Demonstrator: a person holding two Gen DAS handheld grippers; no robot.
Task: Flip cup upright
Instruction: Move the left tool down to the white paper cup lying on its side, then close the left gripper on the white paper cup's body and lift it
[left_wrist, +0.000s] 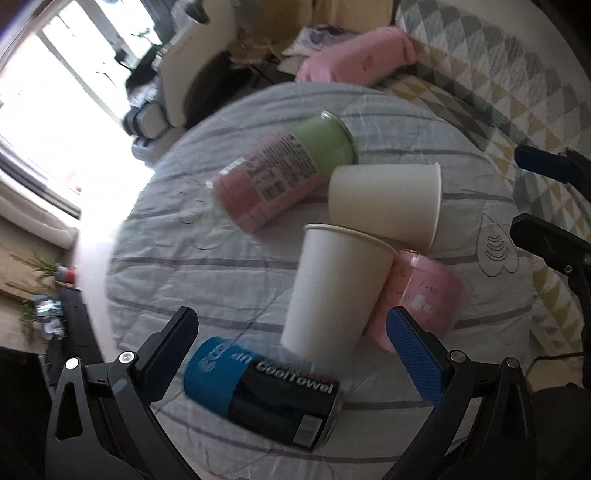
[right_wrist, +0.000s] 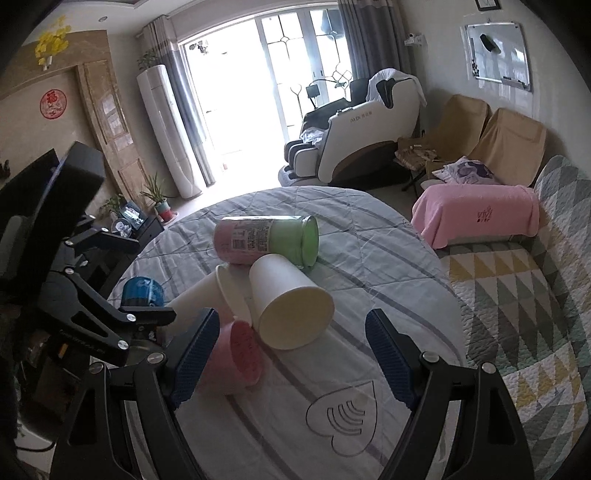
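Note:
Two white paper cups lie on their sides on the striped cloth of a round table (left_wrist: 155, 280). One cup (left_wrist: 334, 288) lies between the fingers of my open left gripper (left_wrist: 291, 350), its mouth pointing away. The other cup (left_wrist: 388, 201) lies beyond it, and in the right wrist view (right_wrist: 291, 306) its mouth faces my open right gripper (right_wrist: 290, 350), just ahead of the fingertips. The first cup shows partly hidden in the right wrist view (right_wrist: 199, 295). Both grippers are empty.
A pink and green can (left_wrist: 284, 170) lies behind the cups. A pink container (left_wrist: 424, 291) lies on its side against the near cup. A blue and black towel can (left_wrist: 262, 387) lies by my left gripper. A sofa with a quilt (right_wrist: 524, 295) stands to the right.

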